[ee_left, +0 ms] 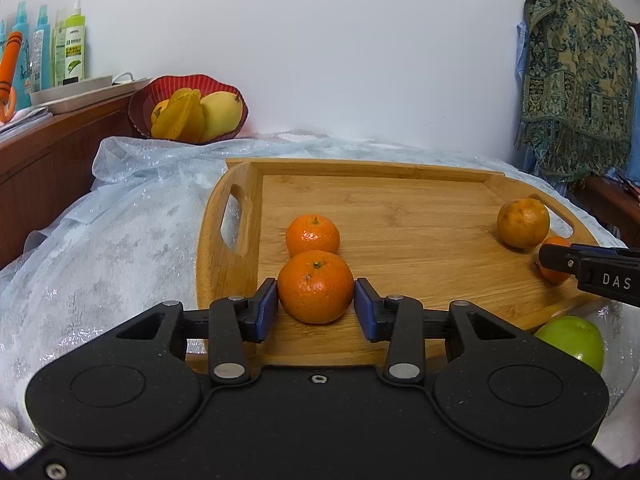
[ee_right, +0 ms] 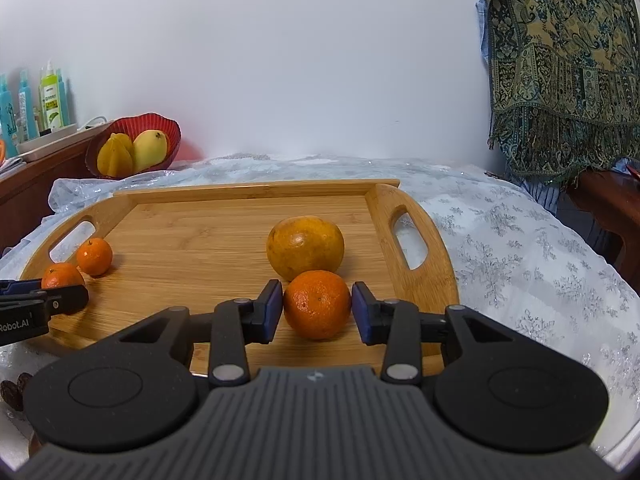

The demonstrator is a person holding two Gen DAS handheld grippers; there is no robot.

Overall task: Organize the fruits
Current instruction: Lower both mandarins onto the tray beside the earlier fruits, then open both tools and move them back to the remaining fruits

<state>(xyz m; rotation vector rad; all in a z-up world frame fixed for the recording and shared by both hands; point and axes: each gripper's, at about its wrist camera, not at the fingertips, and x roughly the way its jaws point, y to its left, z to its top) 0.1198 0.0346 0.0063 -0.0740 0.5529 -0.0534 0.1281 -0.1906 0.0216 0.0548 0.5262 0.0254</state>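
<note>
- Your left gripper (ee_left: 315,304) sits low over the near left part of the bamboo tray (ee_left: 400,200); its blue pads (ee_left: 267,304) press both flanks of a tangerine (ee_left: 315,286), so the tongs are clamped on that fruit, which also touches the tray floor.
- That tangerine is bright orange, finely pitted and glossy, with a small dark stem scar on top.
- A second tangerine (ee_left: 313,235), slightly smaller in view and carrying a short green stem, lies just behind it, the two touching or nearly so.
- Your right gripper (ee_right: 317,306) brackets a right-side tangerine (ee_right: 317,304) on the tray (ee_right: 200,220). The left pad (ee_right: 274,306) meets the peel; a thin gap shows at the right pad, so the fingers stand slightly apart around it, not gripping.
- This fruit is deep orange, with a dimpled skin and a tiny dark dot facing you.
- Directly behind and touching it rests a large orange (ee_right: 305,248), dull yellow-orange with brownish blotches and a shiny highlight.
- From the left wrist view the same large orange (ee_left: 523,223) lies by the tray's right handle, with the right gripper's black finger (ee_left: 560,258) crossing the small fruit beside it.
- A green apple (ee_left: 572,340) lies off the tray on the white cloth (ee_left: 120,240), just beside the near right rim.
- A red bowl (ee_left: 188,108) with yellow fruit stands at the far left, well apart from the tray.
</note>
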